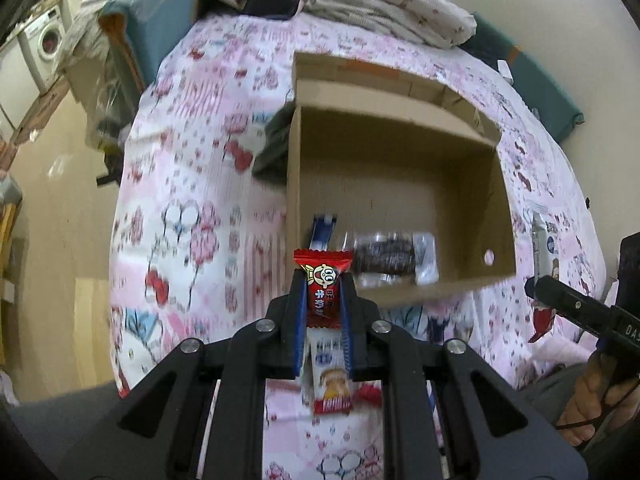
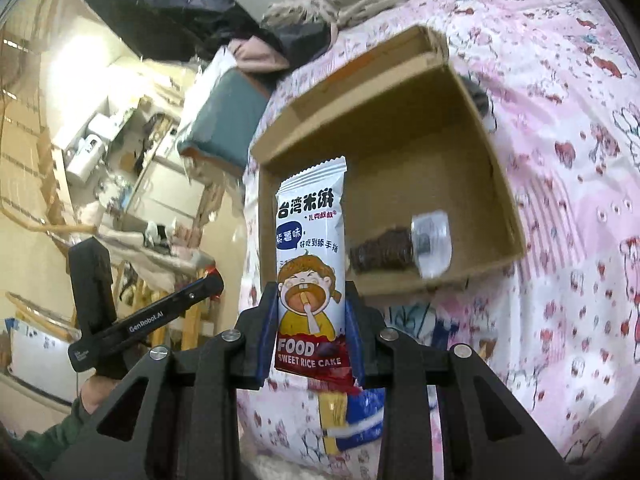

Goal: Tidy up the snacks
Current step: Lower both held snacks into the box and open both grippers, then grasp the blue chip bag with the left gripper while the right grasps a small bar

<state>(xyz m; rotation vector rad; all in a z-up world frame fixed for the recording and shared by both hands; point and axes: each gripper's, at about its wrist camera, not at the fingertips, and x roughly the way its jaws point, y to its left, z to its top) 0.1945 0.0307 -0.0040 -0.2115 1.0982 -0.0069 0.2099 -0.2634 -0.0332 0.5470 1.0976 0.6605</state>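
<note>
Left gripper: the left gripper (image 1: 323,280) is clamped on a small red foil candy wrapper with a cartoon face (image 1: 323,286), which stands upright between the blue-lined fingers, above the bed and just short of the box's near left corner.
Right gripper: the right gripper (image 2: 311,312) is clamped on a long white rice-cake packet with a cartoon child and a dark red base (image 2: 310,264), gripped around its lower half, its top standing free in front of the box.
Box: an open brown cardboard box (image 1: 400,184) sits on the bed covered in a pink cartoon-print sheet (image 1: 192,184); one clear-wrapped dark chocolate biscuit pack (image 1: 390,262) lies inside by the near wall.
Loose snacks: at least one white and red snack packet (image 1: 330,380) lies on the sheet under the left gripper, and another white packet (image 1: 543,248) lies just right of the box.
Progress: early by my judgement, with one snack boxed and two held.
Risk, candy: the grip sits on slick foil, so a quick swing could let it slide out short of the box.
Risk, rice cake: its long free end could catch the near wall and lever it out of the grip.
Risk, crowding: both grippers converging on one opening could collide.
Risk, box: it is light on soft bedding, so a knock could shift or tip it.
</note>
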